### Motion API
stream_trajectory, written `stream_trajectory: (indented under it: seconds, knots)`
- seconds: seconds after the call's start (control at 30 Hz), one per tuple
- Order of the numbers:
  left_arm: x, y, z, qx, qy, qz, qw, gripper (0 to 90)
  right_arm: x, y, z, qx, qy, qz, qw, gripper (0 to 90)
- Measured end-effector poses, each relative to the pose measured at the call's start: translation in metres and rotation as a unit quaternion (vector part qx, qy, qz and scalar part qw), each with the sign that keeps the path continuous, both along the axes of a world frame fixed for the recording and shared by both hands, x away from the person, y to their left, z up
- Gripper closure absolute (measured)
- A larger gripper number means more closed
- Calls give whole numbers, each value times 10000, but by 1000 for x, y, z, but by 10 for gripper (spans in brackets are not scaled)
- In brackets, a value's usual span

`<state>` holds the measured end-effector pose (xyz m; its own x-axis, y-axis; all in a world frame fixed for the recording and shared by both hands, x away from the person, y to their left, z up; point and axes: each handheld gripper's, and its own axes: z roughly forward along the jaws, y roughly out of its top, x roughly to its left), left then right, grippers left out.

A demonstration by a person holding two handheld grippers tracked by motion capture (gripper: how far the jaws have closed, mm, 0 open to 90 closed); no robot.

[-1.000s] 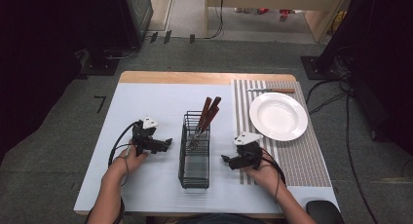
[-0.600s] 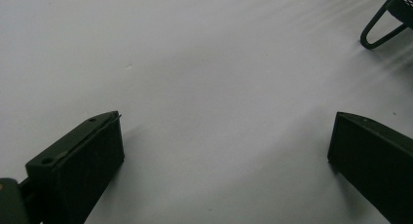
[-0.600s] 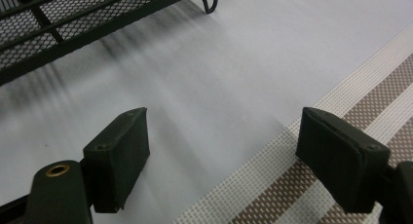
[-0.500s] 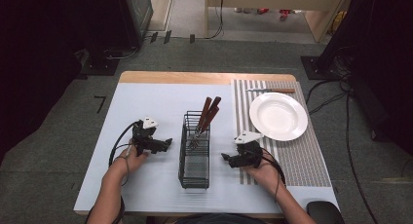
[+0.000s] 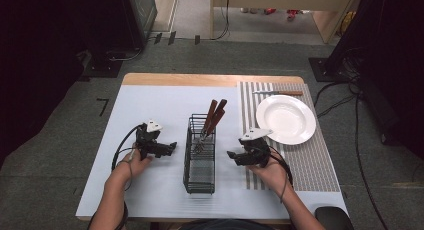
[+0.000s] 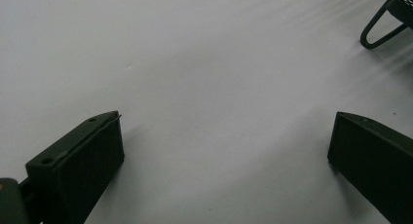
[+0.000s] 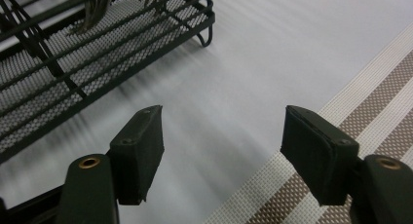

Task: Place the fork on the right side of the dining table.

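Note:
A black wire cutlery basket (image 5: 201, 152) stands mid-table with several wooden-handled utensils (image 5: 212, 119) leaning in its far end. My left gripper (image 5: 172, 147) rests on the pale mat to the basket's left, jaws wide open over bare mat (image 6: 224, 136), a basket foot (image 6: 384, 24) at the upper right. My right gripper (image 5: 231, 155) sits to the basket's right, open and empty (image 7: 221, 136), the basket wall (image 7: 97, 63) just ahead on its left. A white plate (image 5: 285, 119) lies on the striped placemat (image 5: 310, 165), a knife (image 5: 278, 93) beyond it.
The pale mat (image 5: 150, 110) covers most of the wooden table (image 5: 200, 80). The placemat's brown and white stripes (image 7: 370, 102) run beside the right gripper. Dark equipment and cables surround the table on the floor.

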<state>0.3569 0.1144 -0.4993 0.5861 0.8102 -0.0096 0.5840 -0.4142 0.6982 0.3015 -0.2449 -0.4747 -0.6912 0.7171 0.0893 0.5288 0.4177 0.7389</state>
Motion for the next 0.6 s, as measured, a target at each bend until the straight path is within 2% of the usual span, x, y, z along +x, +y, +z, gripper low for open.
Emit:
stream_trajectory:
  seconds: [0.43, 0.6]
  knots:
    - [0, 0, 0, 2, -2, 0, 10000, 0, 4, -1, 26, 229, -60, -97, 9997, 373]
    - [0, 0, 0, 3, -2, 0, 10000, 0, 6, -1, 36, 255, -157, -98, 9995, 383]
